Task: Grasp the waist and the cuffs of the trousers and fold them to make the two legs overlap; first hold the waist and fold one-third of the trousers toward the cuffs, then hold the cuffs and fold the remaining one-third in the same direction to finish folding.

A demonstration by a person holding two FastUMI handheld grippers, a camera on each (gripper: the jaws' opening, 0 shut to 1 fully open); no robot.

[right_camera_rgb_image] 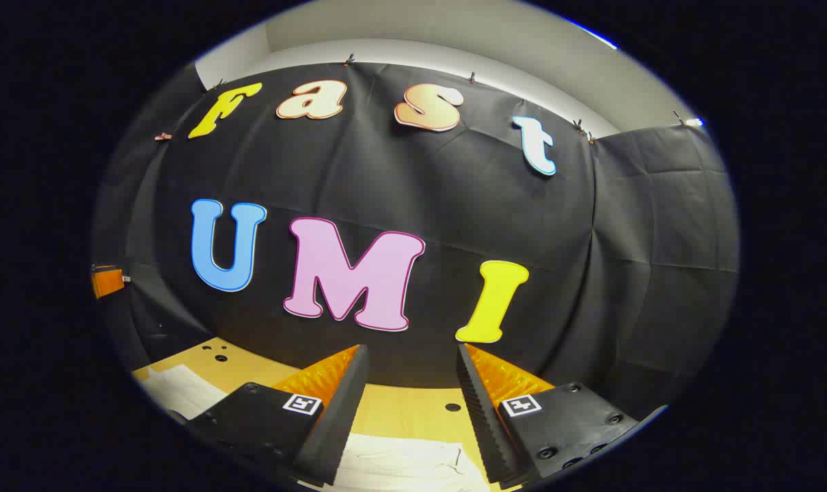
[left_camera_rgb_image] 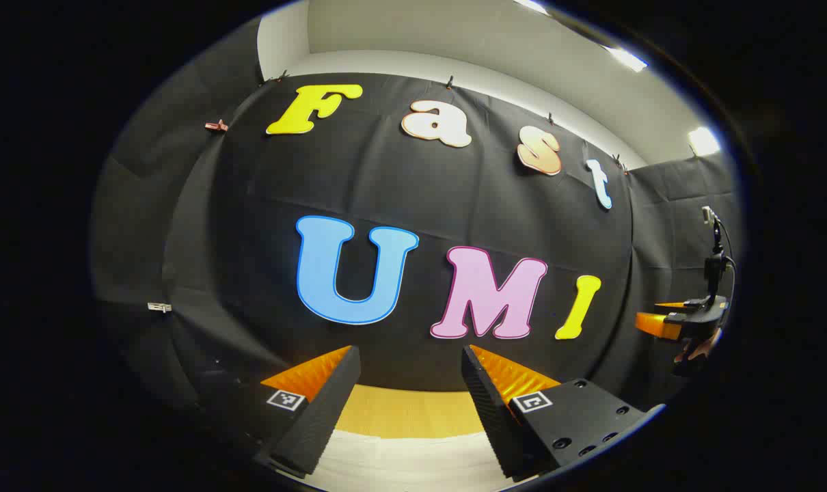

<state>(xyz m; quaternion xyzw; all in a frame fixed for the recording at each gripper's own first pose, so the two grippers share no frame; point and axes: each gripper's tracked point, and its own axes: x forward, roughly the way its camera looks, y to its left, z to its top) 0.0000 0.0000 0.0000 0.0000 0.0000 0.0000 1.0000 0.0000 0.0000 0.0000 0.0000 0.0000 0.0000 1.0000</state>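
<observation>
White trousers lie flat on the wooden table. In the left gripper view the trousers (left_camera_rgb_image: pixel 413 461) show as a pale band low between my left gripper's (left_camera_rgb_image: pixel 410 359) fingers, which stand open and hold nothing. In the right gripper view the trousers (right_camera_rgb_image: pixel 400 465) lie below my right gripper (right_camera_rgb_image: pixel 412 355), also open and holding nothing, and more white cloth (right_camera_rgb_image: pixel 181 389) reaches out at the lower left. Both grippers hover above the cloth and point at the booth's wall. At the right edge of the left gripper view, the right gripper (left_camera_rgb_image: pixel 666 321) hangs in a hand.
The wooden table (right_camera_rgb_image: pixel 400 410) has small dark holes near its far edge. Black cloth walls close the booth behind and to the sides. A small camera on a stand (left_camera_rgb_image: pixel 714 253) rises at the right wall. The left gripper's edge (right_camera_rgb_image: pixel 107 280) shows at far left.
</observation>
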